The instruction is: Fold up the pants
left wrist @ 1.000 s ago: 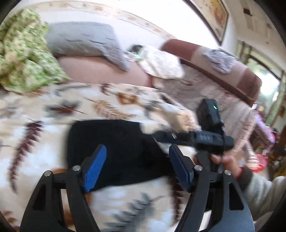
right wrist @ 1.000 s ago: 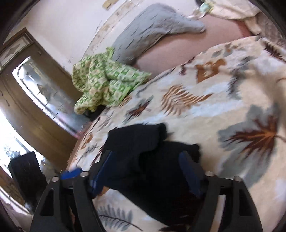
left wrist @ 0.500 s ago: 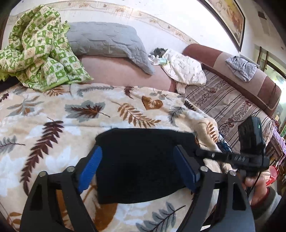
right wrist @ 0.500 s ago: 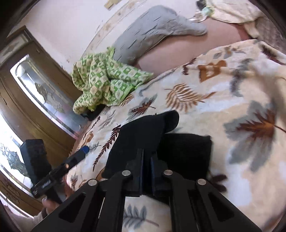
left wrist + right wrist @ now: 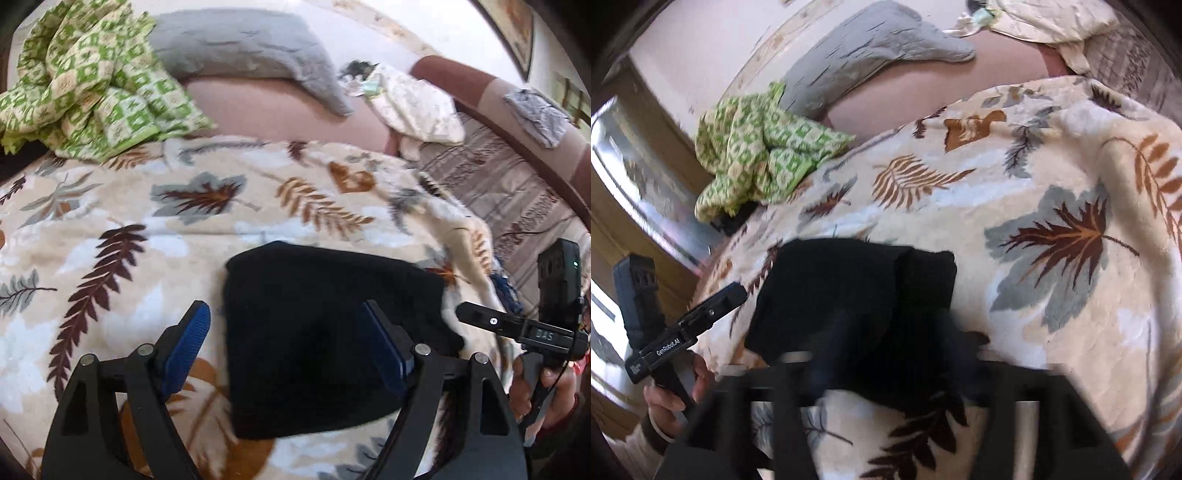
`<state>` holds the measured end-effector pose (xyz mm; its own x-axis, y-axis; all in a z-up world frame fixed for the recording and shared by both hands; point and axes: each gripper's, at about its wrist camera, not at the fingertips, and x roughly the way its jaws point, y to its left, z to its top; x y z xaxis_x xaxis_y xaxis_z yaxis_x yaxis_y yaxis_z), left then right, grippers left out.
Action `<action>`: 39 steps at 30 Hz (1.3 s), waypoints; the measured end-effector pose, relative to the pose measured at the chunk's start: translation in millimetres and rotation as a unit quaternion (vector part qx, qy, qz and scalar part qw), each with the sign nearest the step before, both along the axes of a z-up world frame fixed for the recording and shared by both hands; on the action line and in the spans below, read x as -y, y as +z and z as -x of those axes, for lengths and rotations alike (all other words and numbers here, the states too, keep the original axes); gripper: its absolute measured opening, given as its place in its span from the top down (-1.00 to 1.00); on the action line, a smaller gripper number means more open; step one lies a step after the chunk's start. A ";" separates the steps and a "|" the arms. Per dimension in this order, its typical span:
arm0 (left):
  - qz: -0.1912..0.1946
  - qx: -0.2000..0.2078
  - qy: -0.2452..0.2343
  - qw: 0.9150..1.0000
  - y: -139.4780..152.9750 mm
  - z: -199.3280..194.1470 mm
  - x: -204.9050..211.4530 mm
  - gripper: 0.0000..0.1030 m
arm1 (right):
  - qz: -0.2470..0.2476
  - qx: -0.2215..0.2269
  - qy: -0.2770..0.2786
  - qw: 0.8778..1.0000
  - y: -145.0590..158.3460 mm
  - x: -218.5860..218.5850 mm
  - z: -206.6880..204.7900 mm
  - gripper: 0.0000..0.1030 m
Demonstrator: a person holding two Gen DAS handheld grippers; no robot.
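Below both spread, empty tongs (image 5: 284,345), just opening right, lie folded pants (image 5: 325,314)

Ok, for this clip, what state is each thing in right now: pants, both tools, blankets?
black pants: folded into a compact block, lying on the leaf-print blanket
left tool: open, holding nothing
right tool: blurred, jaws just been opening, pants below them, not gripped
green blanket: crumpled in a heap
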<state>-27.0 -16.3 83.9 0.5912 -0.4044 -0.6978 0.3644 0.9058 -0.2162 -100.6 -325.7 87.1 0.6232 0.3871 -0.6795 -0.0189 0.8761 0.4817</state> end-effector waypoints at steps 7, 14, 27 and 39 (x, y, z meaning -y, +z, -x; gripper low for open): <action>0.043 -0.091 0.017 0.995 -39.3 -27.0 -11.9 -0.65 | -0.034 -0.055 0.005 0.998 -37.0 -6.0 -28.7 -0.36; 0.054 -0.101 0.035 0.993 -54.5 -30.3 -9.6 -0.82 | -0.045 -0.048 0.024 0.998 -47.0 -14.8 -43.3 -0.41; 0.034 -0.078 0.025 0.996 -35.8 -12.2 1.0 0.00 | -0.029 -0.001 0.043 0.999 -30.5 -19.1 -39.1 0.32; 0.025 -0.065 0.065 0.995 1.3 -7.2 -31.4 0.11 | -0.028 0.030 0.078 0.996 14.8 -45.3 -57.0 0.36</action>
<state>-19.9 15.1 85.2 0.5477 -0.3658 -0.7524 0.2104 0.9307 -0.2994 -43.6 -280.4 101.9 0.5915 0.5188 -0.6173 -0.1820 0.8317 0.5245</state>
